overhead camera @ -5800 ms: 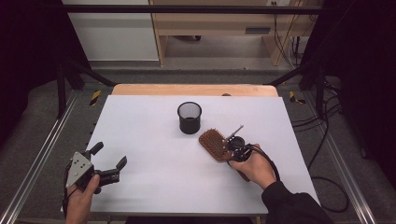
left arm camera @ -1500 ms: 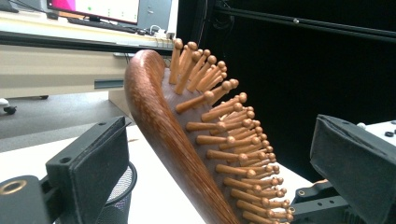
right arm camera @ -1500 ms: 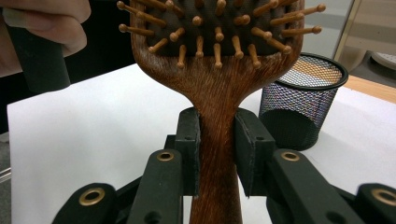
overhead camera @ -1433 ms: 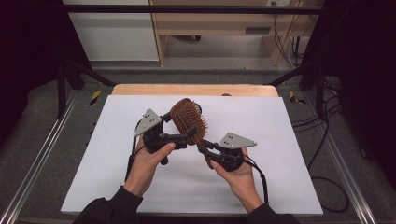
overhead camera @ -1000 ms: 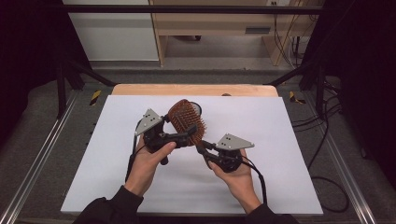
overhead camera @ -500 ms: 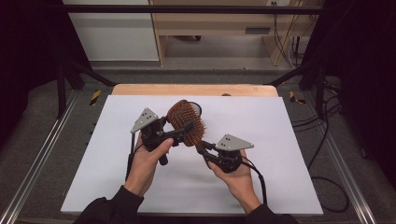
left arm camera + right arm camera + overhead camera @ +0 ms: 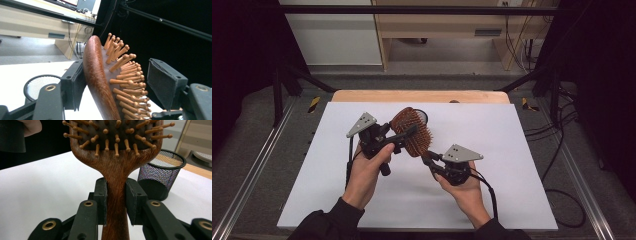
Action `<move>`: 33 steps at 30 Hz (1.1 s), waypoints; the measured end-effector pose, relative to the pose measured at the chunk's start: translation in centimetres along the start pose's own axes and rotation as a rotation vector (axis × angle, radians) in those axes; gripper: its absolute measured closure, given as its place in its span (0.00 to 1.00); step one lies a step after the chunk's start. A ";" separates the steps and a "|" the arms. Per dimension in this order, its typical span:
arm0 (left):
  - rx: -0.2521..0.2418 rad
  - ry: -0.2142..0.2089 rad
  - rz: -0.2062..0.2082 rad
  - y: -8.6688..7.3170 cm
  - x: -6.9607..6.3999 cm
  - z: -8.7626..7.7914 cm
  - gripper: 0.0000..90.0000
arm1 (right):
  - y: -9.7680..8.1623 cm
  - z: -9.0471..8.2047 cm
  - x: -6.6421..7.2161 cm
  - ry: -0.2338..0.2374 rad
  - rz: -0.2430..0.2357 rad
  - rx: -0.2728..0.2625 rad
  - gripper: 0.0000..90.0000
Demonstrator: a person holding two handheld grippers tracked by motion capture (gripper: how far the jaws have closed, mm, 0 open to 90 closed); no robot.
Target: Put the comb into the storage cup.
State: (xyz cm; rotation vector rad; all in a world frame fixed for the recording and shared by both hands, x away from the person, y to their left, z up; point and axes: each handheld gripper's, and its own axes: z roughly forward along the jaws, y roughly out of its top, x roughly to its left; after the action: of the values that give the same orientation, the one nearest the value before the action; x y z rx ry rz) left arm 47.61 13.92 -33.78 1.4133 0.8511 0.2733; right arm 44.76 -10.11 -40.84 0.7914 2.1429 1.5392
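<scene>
Hairbrush is held up above the white table. On the left, the left gripper has just been closing around its head, one pad not yet touching the bristles. Right gripper clamps the handle. Mesh cup behind waits; the handover seems half done.

White table top on wooden board, grey floor, pale wooden furniture, black curtains at sides

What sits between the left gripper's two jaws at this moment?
The wooden hairbrush's head stands between them in the left gripper view. Its back lies against one pad; the other pad stands just off the bristle tips. The jaws have just been closing.
</scene>
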 end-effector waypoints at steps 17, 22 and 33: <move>0.023 0.016 -0.046 -0.2 -0.4 0.3 0.47 | -0.1 0.1 0.3 -0.011 -0.019 0.012 0.81; 0.018 0.015 -0.071 -0.3 -0.4 0.2 0.50 | -0.1 0.2 0.3 -0.011 -0.022 0.015 0.81; 0.013 0.019 -0.084 -0.5 -0.4 0.0 0.55 | -0.3 0.4 0.5 -0.016 -0.031 0.024 0.81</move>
State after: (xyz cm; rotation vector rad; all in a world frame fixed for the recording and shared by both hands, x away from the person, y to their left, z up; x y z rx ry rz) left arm 47.14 13.57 -34.08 1.3854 0.9267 0.2177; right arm 44.58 -9.57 -41.30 0.7718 2.1560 1.4892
